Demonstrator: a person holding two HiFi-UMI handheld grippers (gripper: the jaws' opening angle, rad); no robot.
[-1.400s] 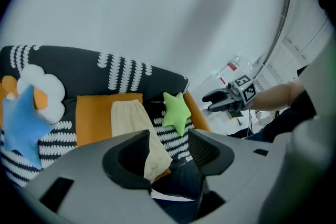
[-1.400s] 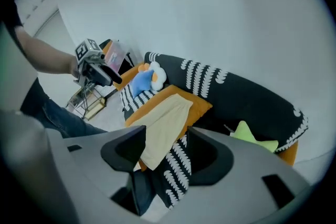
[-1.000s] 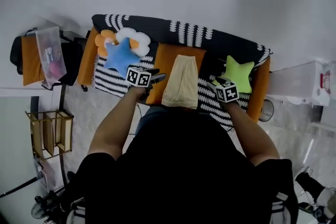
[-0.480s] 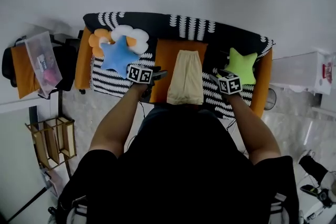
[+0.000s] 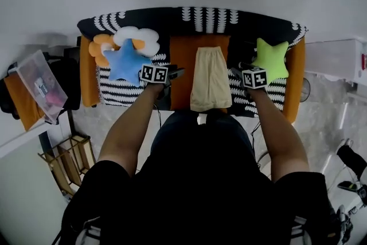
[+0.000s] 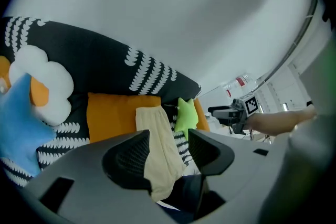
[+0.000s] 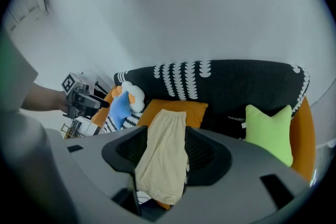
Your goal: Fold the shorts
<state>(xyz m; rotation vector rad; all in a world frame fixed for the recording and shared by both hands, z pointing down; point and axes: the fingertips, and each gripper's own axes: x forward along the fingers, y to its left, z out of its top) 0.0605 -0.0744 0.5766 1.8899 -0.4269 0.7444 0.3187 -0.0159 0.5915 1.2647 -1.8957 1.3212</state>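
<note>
Beige shorts (image 5: 210, 78) lie lengthwise on an orange cushion (image 5: 183, 60) in the middle of a black-and-white sofa (image 5: 200, 17), waistband toward the backrest, hem hanging over the front edge. My left gripper (image 5: 179, 72) hovers just left of the shorts, open and empty. My right gripper (image 5: 235, 70) hovers just right of them, also open and empty. In the left gripper view the shorts (image 6: 153, 122) show beyond the left gripper (image 6: 169, 139), untouched. The right gripper view shows the shorts (image 7: 167, 149) beyond the right gripper (image 7: 165, 136) in the same way.
A blue star pillow (image 5: 124, 61) and a white-and-orange flower pillow (image 5: 137, 38) lie left of the cushion. A green star pillow (image 5: 272, 58) lies on the right. A wooden rack (image 5: 69, 160) and a clear bag (image 5: 37, 86) stand on the floor at left, a white cabinet (image 5: 338, 57) at right.
Both grippers have come down toward the sofa and now sit level on either side of the shorts. Their jaws stay equally wide. The shorts have not moved.
</note>
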